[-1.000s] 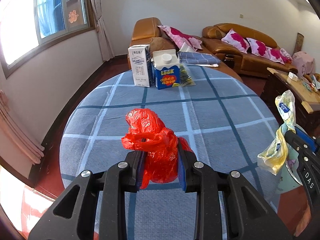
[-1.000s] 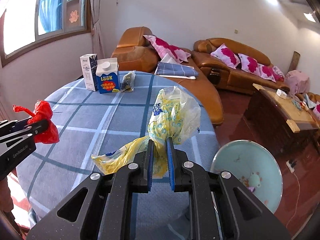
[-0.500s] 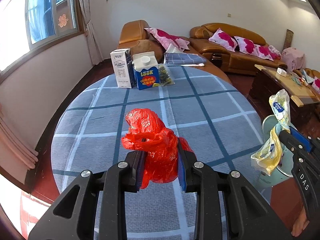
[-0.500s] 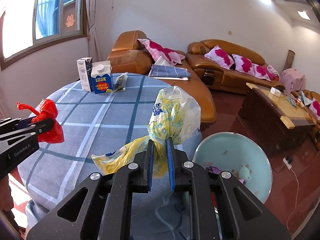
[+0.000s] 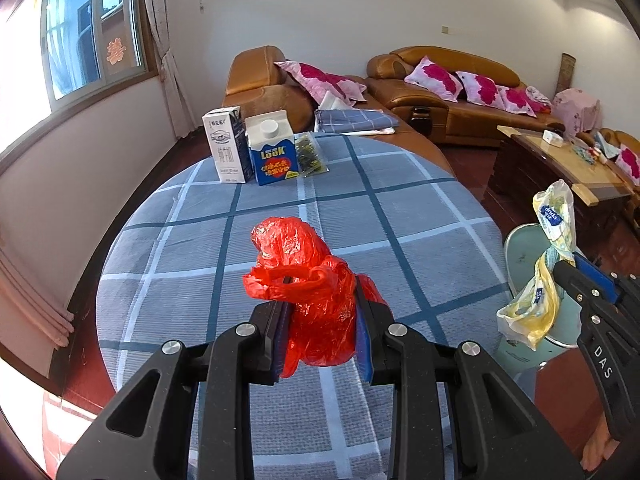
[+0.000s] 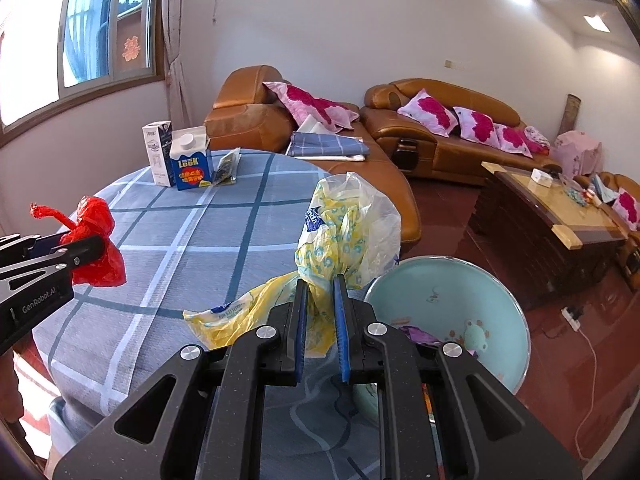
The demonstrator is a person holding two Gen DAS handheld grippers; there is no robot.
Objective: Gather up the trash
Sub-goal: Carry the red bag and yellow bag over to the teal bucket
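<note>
My left gripper (image 5: 322,304) is shut on a crumpled red plastic bag (image 5: 308,280), held above the round table with the blue checked cloth (image 5: 400,216). Seen from the right wrist, that red bag (image 6: 94,240) hangs at the far left. My right gripper (image 6: 320,292) is shut on a yellow and clear plastic bag (image 6: 344,228) near the table's right edge. The same yellow bag (image 5: 548,268) shows at the right of the left wrist view. A pale green bin (image 6: 496,300) stands on the floor to the right of the table, with some trash inside.
Two cartons, one white (image 5: 226,148) and one blue (image 5: 272,154), and a small packet (image 5: 310,154) stand at the table's far side. Brown sofas (image 5: 460,96) with pink cushions line the back wall. A wooden coffee table (image 6: 556,208) is at the right. A cable (image 6: 588,360) lies on the red floor.
Both grippers have drifted to the right with their bags still held. The green bin has come further into the right wrist view, and the cartons have shifted left.
</note>
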